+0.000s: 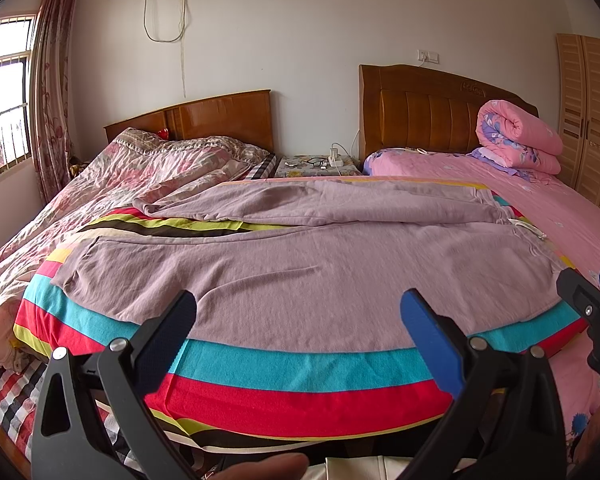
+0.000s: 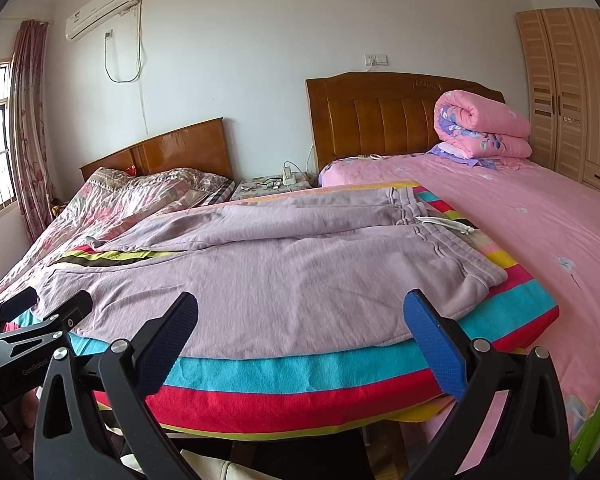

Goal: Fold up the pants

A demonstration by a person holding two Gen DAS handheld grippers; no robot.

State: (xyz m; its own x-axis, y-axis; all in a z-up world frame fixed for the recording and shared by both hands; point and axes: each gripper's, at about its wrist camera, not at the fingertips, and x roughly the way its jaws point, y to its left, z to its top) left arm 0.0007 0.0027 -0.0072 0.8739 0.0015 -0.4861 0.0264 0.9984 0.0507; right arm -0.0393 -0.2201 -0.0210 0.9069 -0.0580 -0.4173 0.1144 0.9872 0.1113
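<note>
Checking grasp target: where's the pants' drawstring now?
The drawstring lies at the waistband, far right on the striped blanket, beside the pink sheet.

The pants (image 1: 300, 276) ahead of both grippers are soft, matt lilac knit cloth. Under them lies a fuzzy striped fleece blanket (image 1: 284, 364). The left gripper (image 1: 298, 320) has matt black plastic arms with textured blue pads (image 1: 432, 344). Beyond stand glossy varnished wood headboards (image 2: 380, 116).

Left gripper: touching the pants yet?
Apart. The left wrist view shows the left gripper open, short of the pants; striped blanket shows between the fingertips and the pants' near edge.
</note>
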